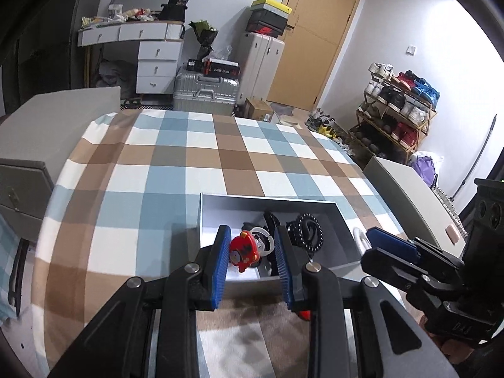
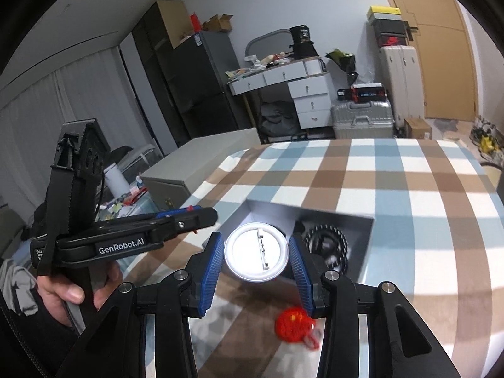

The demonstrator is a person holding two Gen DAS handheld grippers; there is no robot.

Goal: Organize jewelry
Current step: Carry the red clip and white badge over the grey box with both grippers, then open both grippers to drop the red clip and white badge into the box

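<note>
An open grey box (image 1: 267,201) sits on the checked tablecloth (image 1: 176,170); inside lie black beaded bracelets (image 1: 307,230). Over the box's near edge, my left gripper (image 1: 252,233) is shut on a small red charm (image 1: 244,250). From the right wrist view it (image 2: 211,215) shows side-on with its jaws close together and red bits poking out. My right gripper (image 2: 255,236) is shut on a round white pin badge (image 2: 256,252), pin side facing the camera, just above the box (image 2: 283,211) and the bracelets (image 2: 327,242). The right gripper (image 1: 370,244) hangs at the box's right.
A red crocheted piece (image 2: 296,321) lies on the cloth in front of the box. Closed grey cases flank the table at left (image 1: 56,116) and right (image 1: 406,189). A hand (image 2: 72,289) grips the left tool. Suitcases (image 1: 204,94), a dresser and a shoe rack (image 1: 393,110) stand beyond.
</note>
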